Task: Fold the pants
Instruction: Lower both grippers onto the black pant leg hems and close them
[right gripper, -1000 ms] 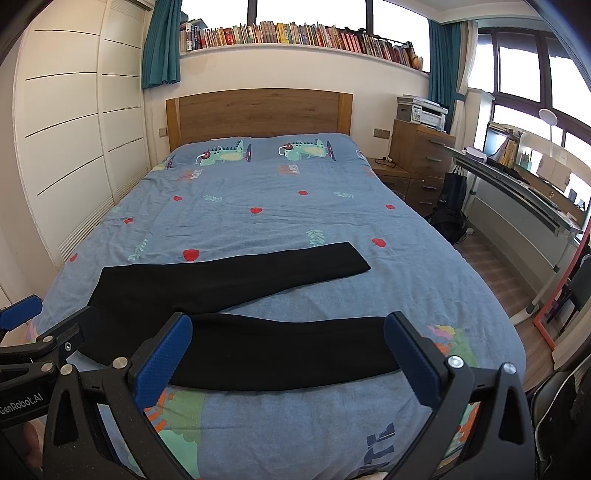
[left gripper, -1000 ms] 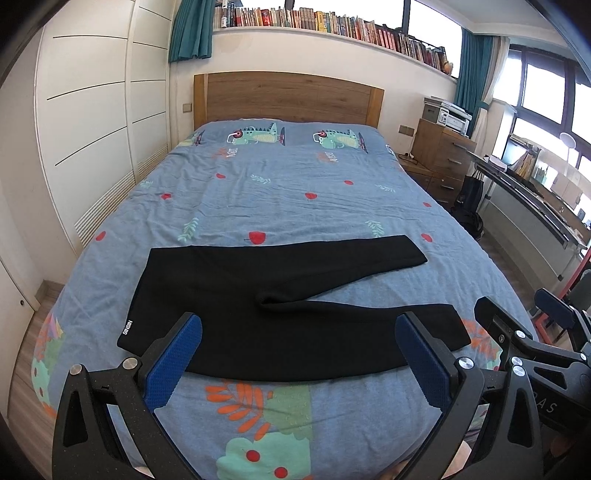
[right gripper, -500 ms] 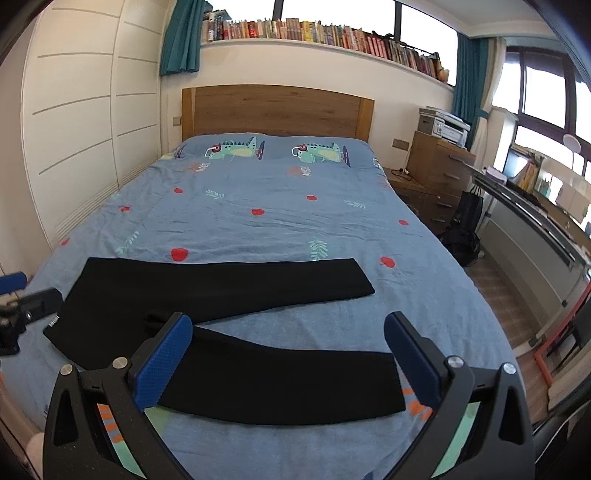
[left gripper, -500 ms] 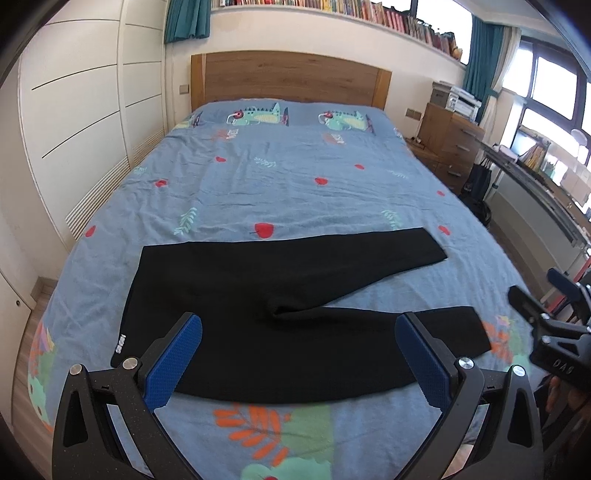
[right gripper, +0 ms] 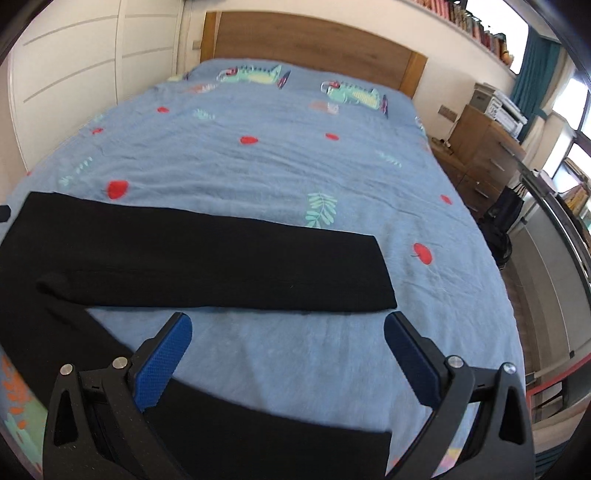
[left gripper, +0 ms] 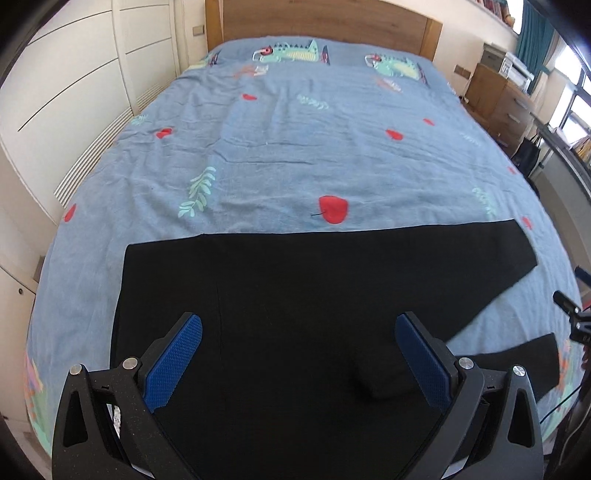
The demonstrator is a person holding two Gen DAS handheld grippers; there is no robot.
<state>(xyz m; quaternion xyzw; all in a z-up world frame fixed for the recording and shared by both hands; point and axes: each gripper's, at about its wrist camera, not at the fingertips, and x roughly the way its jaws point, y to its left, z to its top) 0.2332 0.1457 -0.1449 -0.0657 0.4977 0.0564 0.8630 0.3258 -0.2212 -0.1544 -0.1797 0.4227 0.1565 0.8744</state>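
Pants lie flat, legs splayed toward 3 o'clock. Left gripper and right gripper hover, jaws wide, empty; each should pinch the near leg's edge squarely.

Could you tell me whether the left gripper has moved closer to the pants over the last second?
Yes. The left gripper has come forward and down: the pants now fill the space between its open jaws, and the wooden headboard has slid to the picture's top edge.

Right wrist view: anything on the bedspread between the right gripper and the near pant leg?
Nothing visible. The right gripper, jaws open, hangs over bare bedspread; the near pant leg lies uncovered just below it.
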